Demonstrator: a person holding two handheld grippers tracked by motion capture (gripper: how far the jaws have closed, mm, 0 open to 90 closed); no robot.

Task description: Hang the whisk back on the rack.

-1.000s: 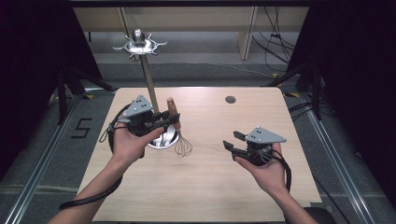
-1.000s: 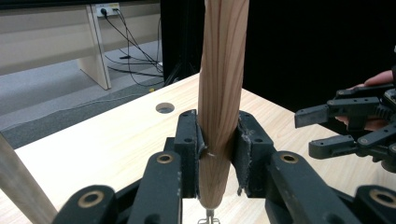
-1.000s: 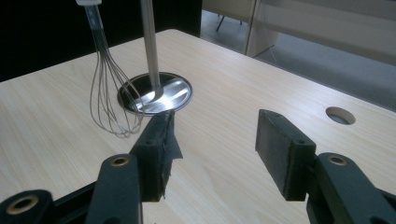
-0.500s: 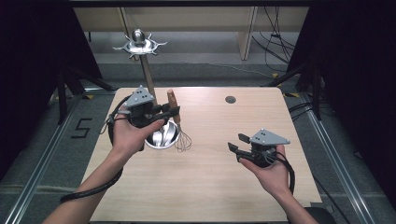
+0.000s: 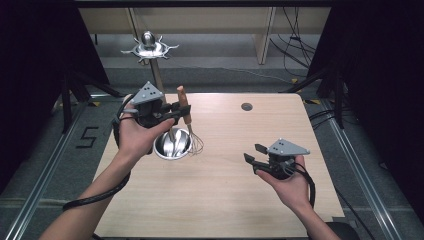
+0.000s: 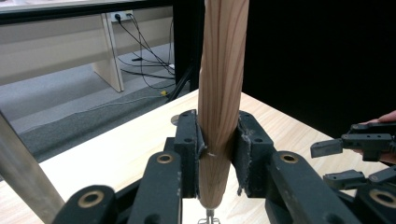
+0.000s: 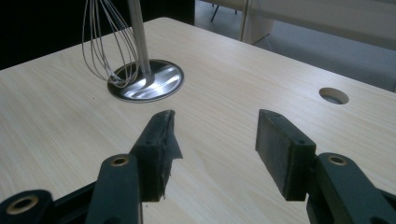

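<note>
Wooden-handled wire whisk (image 5: pixel 186 117): upright near the tabletop's (image 5: pixel 220 200) far-left corner, left gripper (image 6: pixel 217 151) clamped on its handle. We judge it light, rigid-handled, springy-wired. Right gripper (image 7: pixel 212 149) open, empty.

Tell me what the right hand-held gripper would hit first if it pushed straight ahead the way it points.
Probably the round steel stand base, with the whisk wires just above it; the right hand-held gripper aims slightly right of them over bare table, so depth is uncertain.
</note>
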